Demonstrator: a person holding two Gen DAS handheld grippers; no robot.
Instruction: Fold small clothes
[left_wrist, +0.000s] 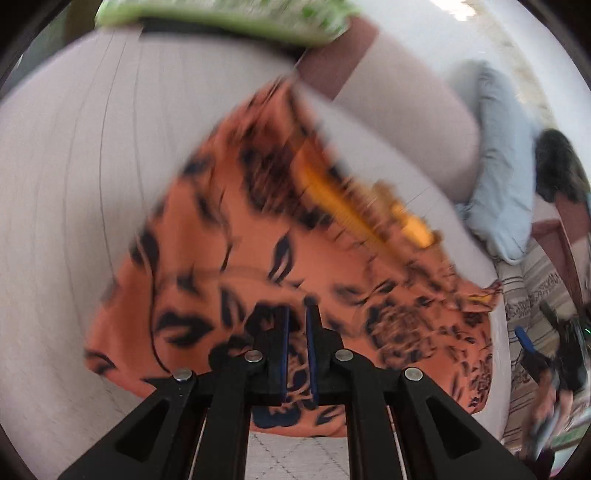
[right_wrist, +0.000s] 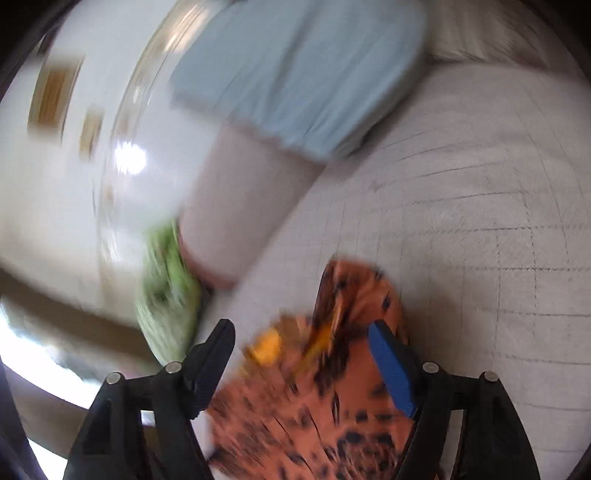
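An orange garment with a dark leaf print (left_wrist: 258, 251) lies spread on a pale quilted cushion (left_wrist: 74, 166). It has a yellow-orange band (left_wrist: 332, 199) near its upper right. My left gripper (left_wrist: 297, 306) is over the garment's near edge, its blue-padded jaws nearly closed with a narrow gap; I cannot tell whether cloth is pinched. In the right wrist view my right gripper (right_wrist: 303, 332) is open, its jaws wide apart over the same garment (right_wrist: 332, 406). Both views are motion-blurred.
A light blue cloth (right_wrist: 295, 74) lies on the cushion's far side, also in the left wrist view (left_wrist: 502, 166). A green patterned cloth (right_wrist: 166, 295) lies at the cushion's edge, near a pinkish bolster (right_wrist: 240, 203). A striped rug (left_wrist: 528, 295) covers the floor at right.
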